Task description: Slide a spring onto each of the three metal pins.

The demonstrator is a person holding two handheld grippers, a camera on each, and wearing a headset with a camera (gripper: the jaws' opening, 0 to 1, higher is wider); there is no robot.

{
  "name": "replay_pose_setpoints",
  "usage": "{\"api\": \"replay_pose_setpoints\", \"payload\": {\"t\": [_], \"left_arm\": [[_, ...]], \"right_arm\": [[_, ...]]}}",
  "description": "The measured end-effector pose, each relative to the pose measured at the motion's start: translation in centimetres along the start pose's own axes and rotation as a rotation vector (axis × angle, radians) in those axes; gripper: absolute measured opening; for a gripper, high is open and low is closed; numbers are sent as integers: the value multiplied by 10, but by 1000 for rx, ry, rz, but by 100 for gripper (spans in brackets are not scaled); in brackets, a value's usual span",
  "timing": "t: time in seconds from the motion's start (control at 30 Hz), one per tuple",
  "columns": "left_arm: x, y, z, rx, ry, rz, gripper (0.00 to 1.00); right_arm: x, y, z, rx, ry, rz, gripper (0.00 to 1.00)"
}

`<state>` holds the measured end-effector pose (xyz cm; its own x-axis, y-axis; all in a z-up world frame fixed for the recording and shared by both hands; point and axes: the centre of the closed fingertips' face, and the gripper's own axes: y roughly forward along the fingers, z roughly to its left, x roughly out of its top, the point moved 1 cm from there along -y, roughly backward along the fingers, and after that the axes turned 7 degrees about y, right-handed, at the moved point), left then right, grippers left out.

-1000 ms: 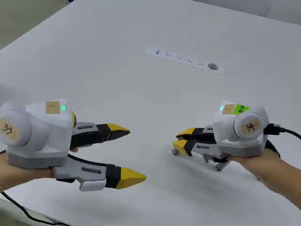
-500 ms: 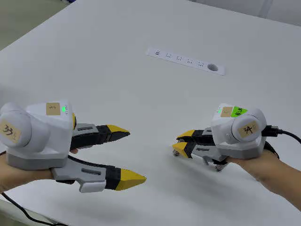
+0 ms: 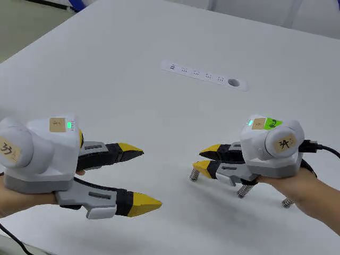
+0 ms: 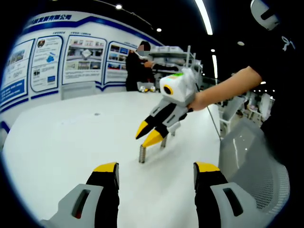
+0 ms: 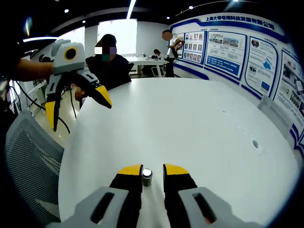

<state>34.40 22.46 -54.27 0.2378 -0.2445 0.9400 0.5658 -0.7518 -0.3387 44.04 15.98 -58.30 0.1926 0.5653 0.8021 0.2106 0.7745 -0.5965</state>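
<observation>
Pin (image 5: 147, 176), seemingly already sprung, stands between right gripper (image 5: 147, 169) jaws, narrowly apart, apparently not gripping. Left gripper (image 4: 154, 167) jaws wide apart, nothing between. Likely final seating; next needs straight withdrawal without tipping.

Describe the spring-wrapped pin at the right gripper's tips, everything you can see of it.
The pin is a short metal post with a grey coil spring around it and a shiny round top. It stands roughly upright on the white table, just under the yellow tips of the right gripper. That gripper's jaws stand narrowly apart, and its own view shows the pin in the gap between them. Whether a jaw touches it cannot be told.
</observation>
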Motion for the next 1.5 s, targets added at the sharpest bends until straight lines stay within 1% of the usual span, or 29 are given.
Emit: {"api": "replay_pose_setpoints", "payload": {"t": [0.03, 0.13, 0.2, 0.27, 0.33, 0.37, 0.47, 0.53, 0.57, 0.63, 0.67, 0.7, 0.73, 0.77, 0.83, 0.87, 0.9, 1.03, 1.1, 1.2, 1.3, 1.4, 1.5], "left_arm": [[2, 1, 0, 1, 4, -3, 66], [12, 3, 1, 8, 24, -13, 66], [15, 5, 1, 14, 28, -19, 67], [23, 6, 0, 18, 17, -46, 68], [32, 8, 0, 25, 4, -77, 69], [34, 8, 0, 28, 7, -80, 70], [39, 9, 4, 35, 41, -57, 73], [42, 9, 5, 38, 56, -51, 74], [45, 8, 7, 40, 63, -52, 74], [48, 7, 9, 46, 66, -54, 75], [51, 6, 10, 52, 62, -61, 75], [55, 6, 10, 55, 50, -80, 76], [60, 6, 9, 49, 21, -108, 76], [61, 6, 9, 48, 14, -113, 76], [60, 7, 9, 50, 38, -104, 76], [58, 8, 9, 50, 69, -87, 77], [54, 9, 9, 45, 92, -56, 77], [51, 10, 10, 33, 107, -19, 83], [52, 10, 13, 36, 108, -13, 84], [56, 9, 19, 52, 103, -18, 86], [61, 10, 24, 71, 102, -19, 89], [67, 12, 24, 65, 112, -5, 92], [72, 12, 25, 68, 118, -8, 94]], "right_arm": [[3, -4, -2, -5, 0, -8, 18], [11, -23, -9, -28, 0, -42, 18], [13, -34, -14, -43, -1, -55, 19], [16, -47, -18, -55, 10, -73, 19], [17, -60, -22, -72, 0, -84, 20], [17, -66, -25, -78, -1, -88, 20], [18, -89, -34, -103, 7, -108, 21], [17, -102, -38, -111, 8, -114, 21], [15, -110, -41, -121, 11, -116, 22], [11, -121, -44, -138, 15, -119, 22], [8, -130, -45, -143, 23, -123, 22], [5, -135, -46, -146, 26, -123, 22], [1, -143, -46, -153, 31, -121, 22], [-2, -149, -47, -159, 36, -120, 23], [-10, -162, -48, -170, 51, -120, 23], [-14, -167, -48, -173, 60, -121, 23], [-19, -173, -50, -180, 70, -119, 24], [-35, -191, -53, -202, 121, -126, 27], [-43, -199, -55, -219, 140, -129, 27], [-53, -208, -55, -226, 171, -133, 30], [-64, -217, -56, -229, 180, -111, 32], [-72, -227, -58, -222, 196, -95, 34], [-75, -234, -59, -212, 205, -91, 41]]}}
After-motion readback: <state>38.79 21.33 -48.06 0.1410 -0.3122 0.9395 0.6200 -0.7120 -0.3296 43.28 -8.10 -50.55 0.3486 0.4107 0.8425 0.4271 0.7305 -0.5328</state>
